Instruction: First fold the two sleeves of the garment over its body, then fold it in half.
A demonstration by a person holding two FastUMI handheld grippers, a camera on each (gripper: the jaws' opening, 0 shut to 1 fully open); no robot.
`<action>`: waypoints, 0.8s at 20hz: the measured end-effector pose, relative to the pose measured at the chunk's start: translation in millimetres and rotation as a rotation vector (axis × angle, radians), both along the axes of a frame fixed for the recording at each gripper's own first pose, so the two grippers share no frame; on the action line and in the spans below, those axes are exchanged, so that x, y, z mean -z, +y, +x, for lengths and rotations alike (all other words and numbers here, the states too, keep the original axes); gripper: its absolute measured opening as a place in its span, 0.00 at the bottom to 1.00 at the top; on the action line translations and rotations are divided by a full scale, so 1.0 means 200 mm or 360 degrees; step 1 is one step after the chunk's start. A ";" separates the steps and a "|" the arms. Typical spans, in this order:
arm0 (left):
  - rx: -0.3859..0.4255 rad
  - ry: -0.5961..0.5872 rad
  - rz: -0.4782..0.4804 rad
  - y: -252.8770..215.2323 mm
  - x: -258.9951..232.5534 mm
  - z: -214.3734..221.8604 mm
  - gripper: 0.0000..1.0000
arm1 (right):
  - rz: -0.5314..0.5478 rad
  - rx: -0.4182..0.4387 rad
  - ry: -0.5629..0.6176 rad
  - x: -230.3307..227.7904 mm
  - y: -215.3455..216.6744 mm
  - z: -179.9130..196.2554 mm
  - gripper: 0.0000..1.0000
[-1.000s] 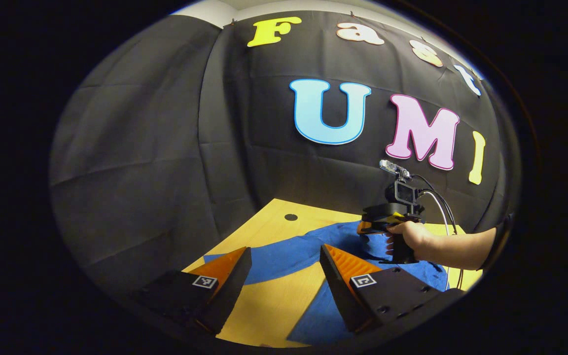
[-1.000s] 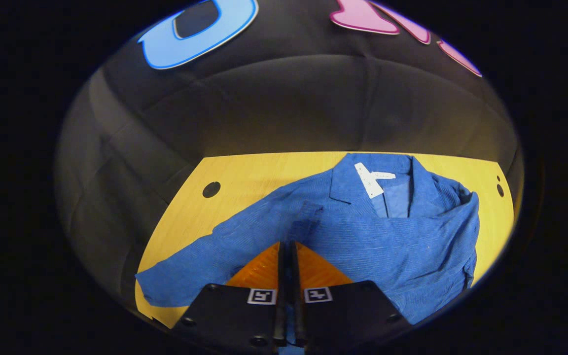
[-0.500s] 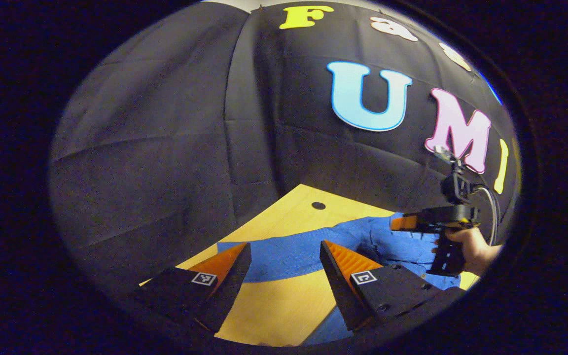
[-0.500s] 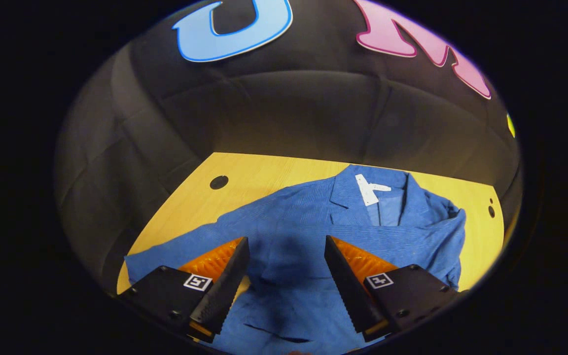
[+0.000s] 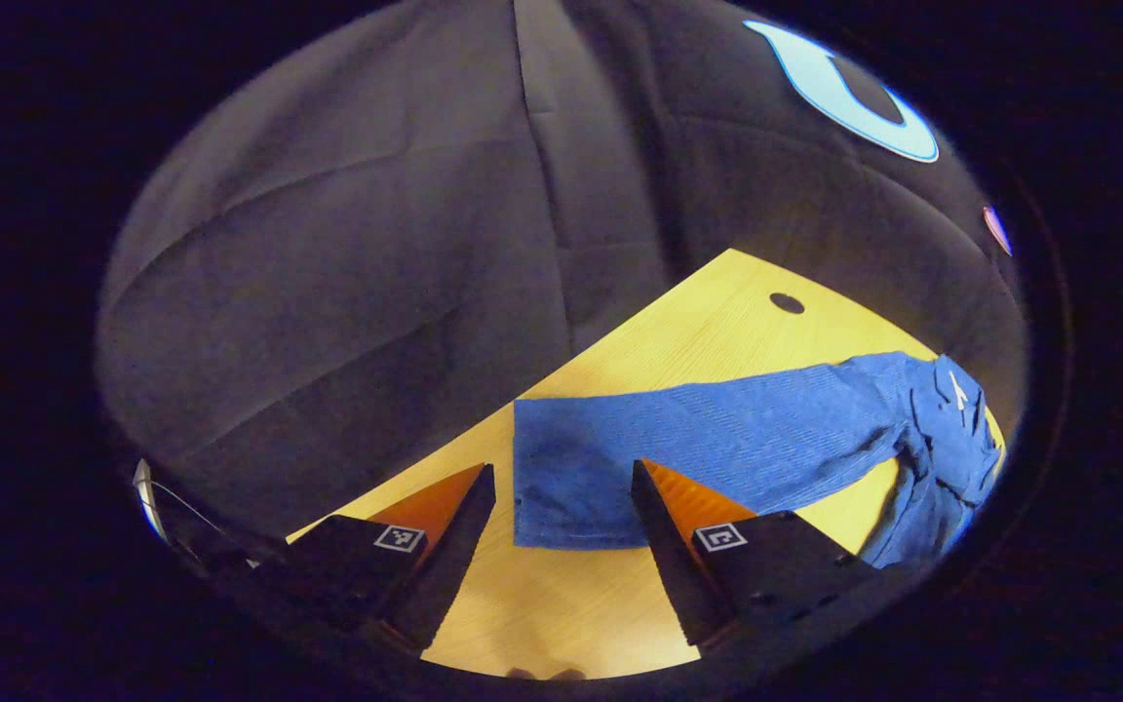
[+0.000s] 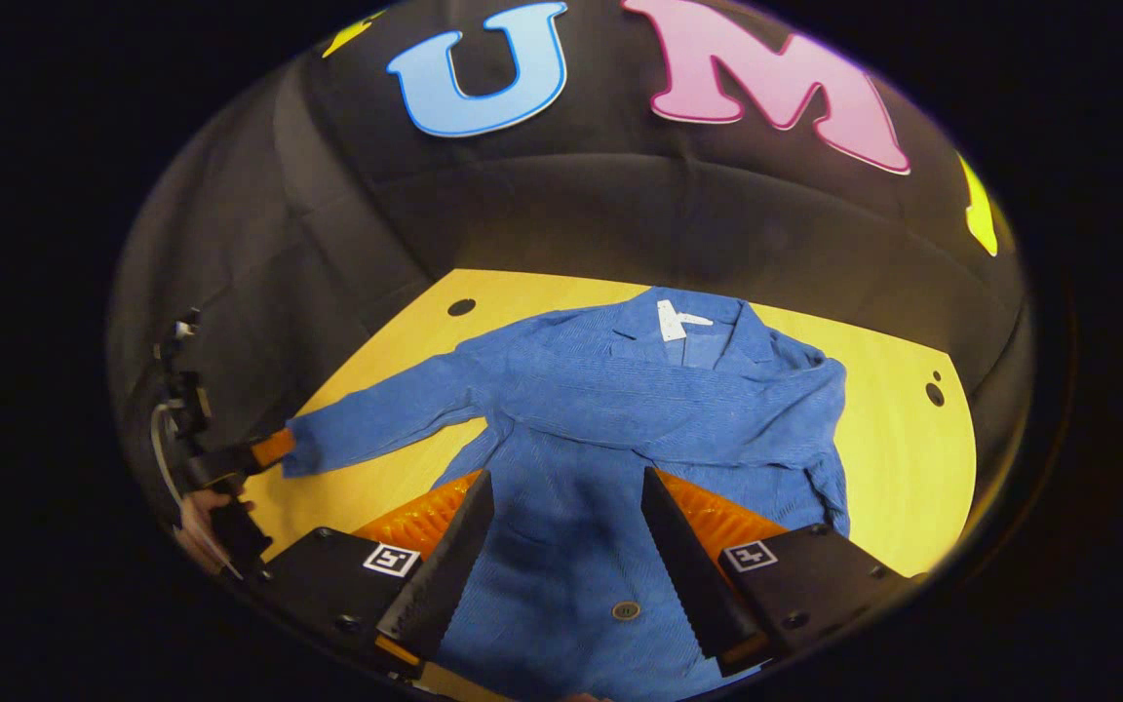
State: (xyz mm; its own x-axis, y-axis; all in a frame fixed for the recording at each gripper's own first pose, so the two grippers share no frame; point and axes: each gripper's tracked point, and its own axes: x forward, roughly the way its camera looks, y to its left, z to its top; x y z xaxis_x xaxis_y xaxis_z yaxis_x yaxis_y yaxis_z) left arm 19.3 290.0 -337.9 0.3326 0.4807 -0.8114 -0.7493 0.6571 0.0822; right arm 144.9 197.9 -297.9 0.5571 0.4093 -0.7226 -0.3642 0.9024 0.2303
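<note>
A blue shirt (image 6: 571, 546) lies flat on the yellow wooden table (image 6: 903, 468), collar and white tag (image 6: 669, 318) at the far side. One sleeve (image 6: 678, 409) lies folded across the chest. The other sleeve (image 5: 717, 439) stretches out sideways, its cuff (image 5: 561, 497) flat on the wood. My left gripper (image 5: 560, 473) is open, with that cuff lying between its fingers; the same gripper (image 6: 274, 448) shows at the cuff in the right gripper view. My right gripper (image 6: 565, 478) hovers open over the shirt's lower front, near a button (image 6: 626, 610), holding nothing.
A hand (image 6: 206, 507) holds the left gripper at the table's left edge. Round holes (image 6: 461, 307) (image 6: 934, 393) mark the table's far corners, one hole (image 5: 787, 303) also in the left gripper view. Black cloth walls close the back and sides. Bare wood lies right of the shirt.
My right gripper opened, let the folded sleeve drop on the chest and pulled back toward the hem. My left gripper swung down to the outstretched sleeve's cuff, staying open.
</note>
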 end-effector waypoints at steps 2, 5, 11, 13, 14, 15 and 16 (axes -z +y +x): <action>-0.0002 0.0080 -0.0032 -0.05 0.02 0.05 0.83 | 0.0014 0.0012 -0.0121 -0.11 -0.08 0.01 0.97; -0.0021 0.0082 -0.0072 -0.01 0.06 0.06 0.82 | 0.0026 0.0021 -0.0261 -0.27 -0.18 -0.04 0.97; -0.0083 0.0071 -0.0258 0.01 0.06 0.04 0.72 | 0.0018 0.0033 -0.0246 -0.29 -0.28 -0.17 0.96; -0.0024 0.0082 -0.0296 0.00 0.06 0.08 0.72 | 0.0042 0.0049 -0.0218 -0.28 -0.29 -0.21 0.97; 0.0002 0.0085 -0.0293 -0.01 0.05 0.11 0.46 | 0.0059 0.0068 -0.0216 -0.28 -0.30 -0.21 0.97; 0.0024 0.0093 -0.0283 -0.03 0.05 0.14 0.33 | 0.0071 0.0089 -0.0213 -0.29 -0.31 -0.21 0.96; 0.0043 0.0101 -0.0268 -0.03 0.06 0.17 0.19 | 0.0080 0.0110 -0.0210 -0.28 -0.33 -0.21 0.96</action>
